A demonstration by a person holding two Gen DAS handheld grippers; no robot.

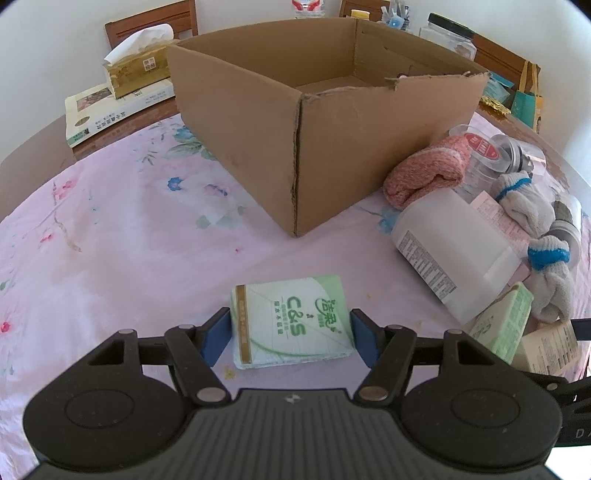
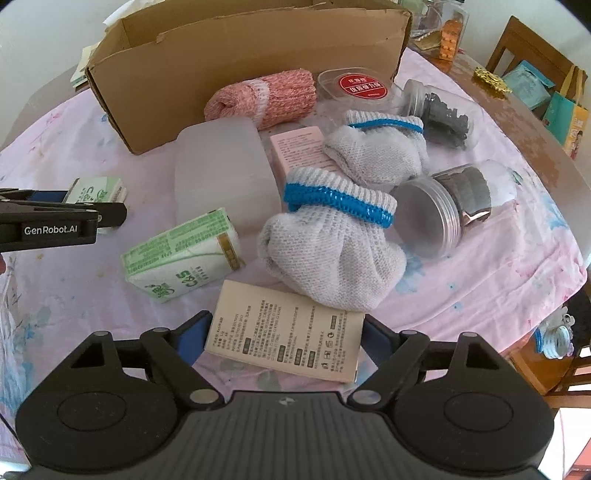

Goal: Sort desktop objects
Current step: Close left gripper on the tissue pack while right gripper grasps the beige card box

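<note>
Both low: left gripper (image 1: 291, 334) straddles tissue pack (image 1: 290, 325), right gripper (image 2: 284, 341) beige box (image 2: 284, 334).

A pink floral cloth (image 1: 110, 229) covers the round brown bench (image 2: 517, 122). At the far left edge, a tissue box (image 1: 138, 70) with a white tissue sticking up rests on a thick book (image 1: 110, 110). Wooden chairs (image 1: 147, 22) stand against the white wall behind. On the bare far right of the bench sit a teal paper bag (image 1: 526, 101), a gold ornament (image 2: 491, 81) and a clear black-lidded jar (image 1: 452, 35).
</note>
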